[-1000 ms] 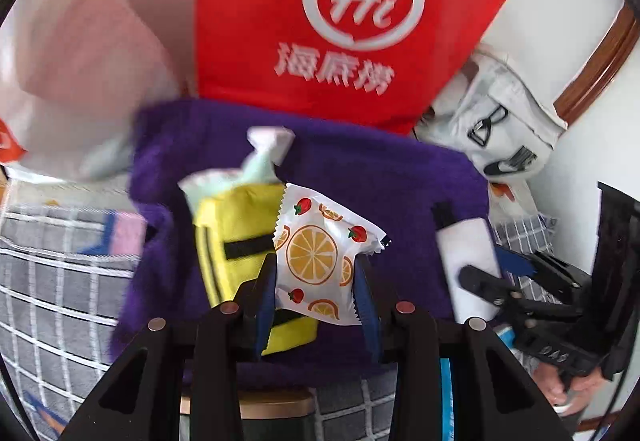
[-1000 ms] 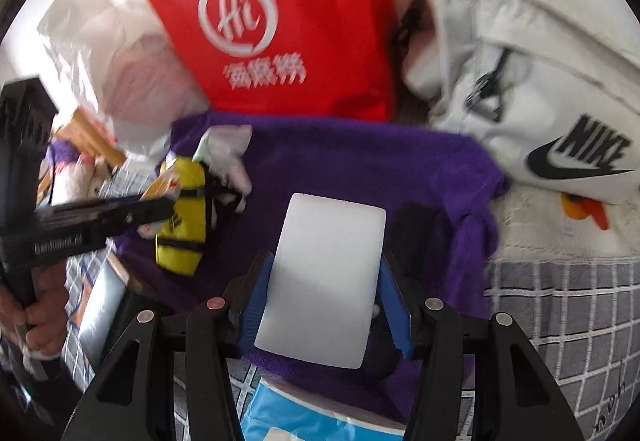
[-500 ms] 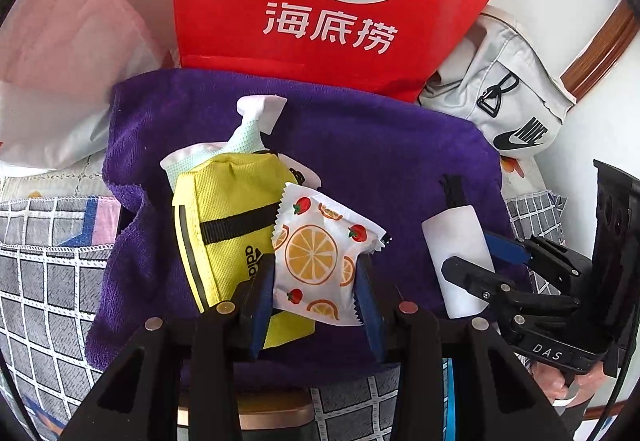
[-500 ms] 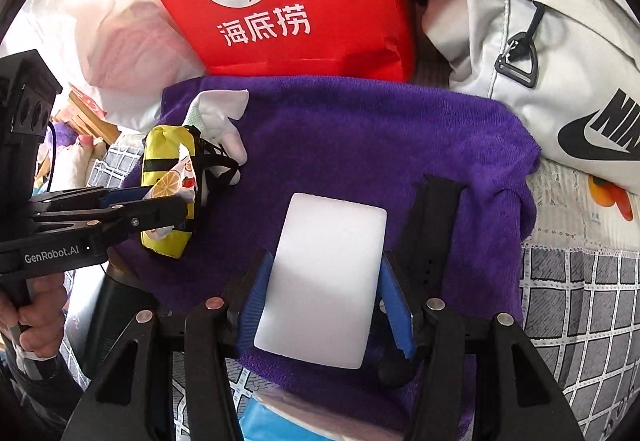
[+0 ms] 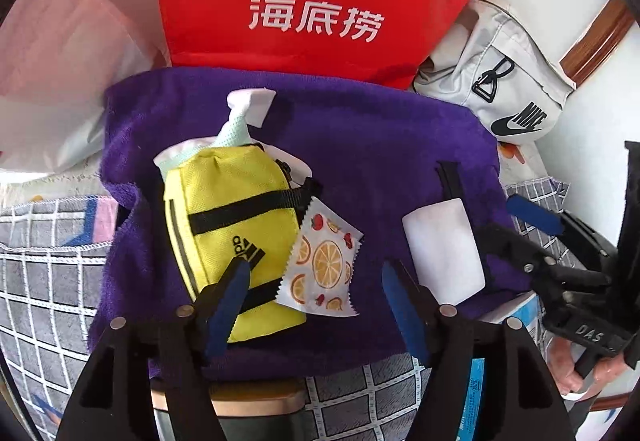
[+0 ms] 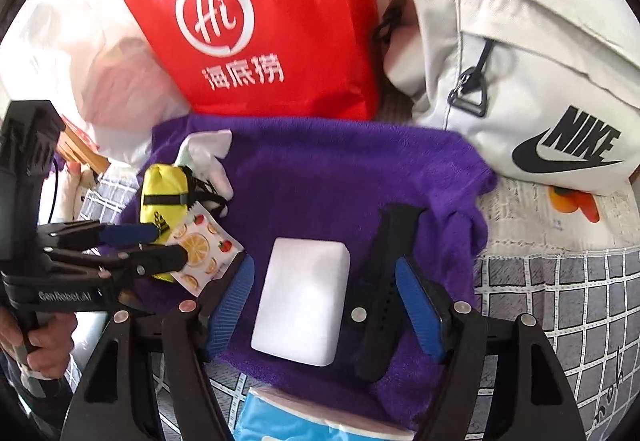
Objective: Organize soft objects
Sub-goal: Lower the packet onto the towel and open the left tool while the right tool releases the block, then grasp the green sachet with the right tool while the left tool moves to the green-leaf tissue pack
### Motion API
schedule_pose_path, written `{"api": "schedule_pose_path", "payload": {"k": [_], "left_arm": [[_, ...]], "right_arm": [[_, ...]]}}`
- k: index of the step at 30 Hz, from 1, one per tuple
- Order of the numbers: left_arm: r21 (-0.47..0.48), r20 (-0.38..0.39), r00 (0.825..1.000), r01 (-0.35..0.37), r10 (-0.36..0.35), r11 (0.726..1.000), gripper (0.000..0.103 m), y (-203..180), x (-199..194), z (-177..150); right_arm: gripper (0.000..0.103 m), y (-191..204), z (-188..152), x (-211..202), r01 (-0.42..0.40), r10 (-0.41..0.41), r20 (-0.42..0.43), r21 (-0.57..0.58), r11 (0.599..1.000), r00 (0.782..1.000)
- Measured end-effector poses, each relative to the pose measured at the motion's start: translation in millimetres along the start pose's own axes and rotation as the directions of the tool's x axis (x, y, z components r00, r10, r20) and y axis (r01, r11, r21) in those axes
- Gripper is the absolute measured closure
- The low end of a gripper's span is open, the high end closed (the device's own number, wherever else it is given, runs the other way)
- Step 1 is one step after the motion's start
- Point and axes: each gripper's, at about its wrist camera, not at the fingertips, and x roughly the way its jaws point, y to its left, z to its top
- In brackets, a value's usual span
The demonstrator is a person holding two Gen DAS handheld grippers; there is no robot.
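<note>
Presently listed, on the purple towel (image 5: 360, 145): orange-print sachet (image 5: 322, 269), leaning on the yellow pouch (image 5: 232, 233) toward the towel's left edge — left gripper (image 5: 314, 283) spread, its jaws having just been opening, pads clear of the sachet between them. White foam block (image 6: 304, 301), flat near the towel's front edge beside a black strap (image 6: 384, 281) — right gripper (image 6: 322, 305) likewise spread, just been opening, pads off the block. Red bag (image 6: 260, 21) stood behind the towel's far edge.
</note>
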Motion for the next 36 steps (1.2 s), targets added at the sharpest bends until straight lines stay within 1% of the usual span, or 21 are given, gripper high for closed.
{"api": "schedule_pose_path", "payload": {"k": [7,10,14,17,20,22,23,26,28,33,36], "left_arm": [[-0.003,0.029,0.999,-0.017,0.017,1.000,0.036,3.2,-19.2,-0.4],[-0.019,0.073,0.997,0.003,-0.002,1.000,0.036,8.7,-36.8,-1.5],[-0.050,0.137,0.990,0.012,-0.005,0.999,0.036,13.6,-62.7,-5.2],[-0.038,0.160,0.987,0.003,0.003,0.999,0.036,10.8,-75.5,-10.7],[-0.035,0.142,0.990,0.014,-0.009,0.999,0.036,7.9,-85.6,-25.0],[-0.032,0.145,0.989,0.033,-0.028,0.999,0.036,6.4,-93.9,-38.6],[-0.029,0.149,0.989,0.028,-0.023,0.999,0.036,6.0,-99.1,-47.4],[-0.040,0.150,0.989,0.008,-0.002,0.999,0.036,6.8,-109.5,-71.8],[-0.049,0.144,0.990,0.001,0.006,0.999,0.036,6.6,-111.9,-87.6],[-0.066,0.132,0.991,-0.003,0.012,0.998,0.036,11.2,-114.8,-134.8],[-0.076,0.121,0.993,0.004,0.006,0.997,0.036,14.2,-114.1,-166.2]], "right_arm": [[0.030,3.1,1.2,-26.4,0.014,-0.015,0.079,0.018,1.000,0.997],[0.030,12.6,-2.7,-42.7,0.039,-0.040,0.125,0.013,0.999,0.991],[0.030,31.3,-17.6,-62.2,0.071,-0.067,0.118,-0.034,0.997,0.991],[0.032,45.1,-41.1,-84.7,0.063,-0.052,0.127,-0.079,0.995,0.991],[0.040,58.0,-71.8,-109.5,0.053,-0.036,0.140,-0.119,0.991,0.989],[0.054,66.2,-90.7,-119.6,0.041,-0.022,0.139,-0.140,0.989,0.990],[0.057,69.8,-102.2,-124.8,0.037,-0.017,0.132,-0.147,0.988,0.991],[0.060,76.3,-132.0,-135.5,0.016,0.002,0.121,-0.149,0.989,0.993],[0.063,78.5,-153.6,-141.9,0.020,-0.002,0.122,-0.148,0.989,0.993],[0.063,77.4,-200.3,-147.7,0.007,0.008,0.105,-0.142,0.990,0.994],[0.063,74.9,-227.2,-140.0,-0.037,0.046,0.055,-0.152,0.988,0.997]]}}
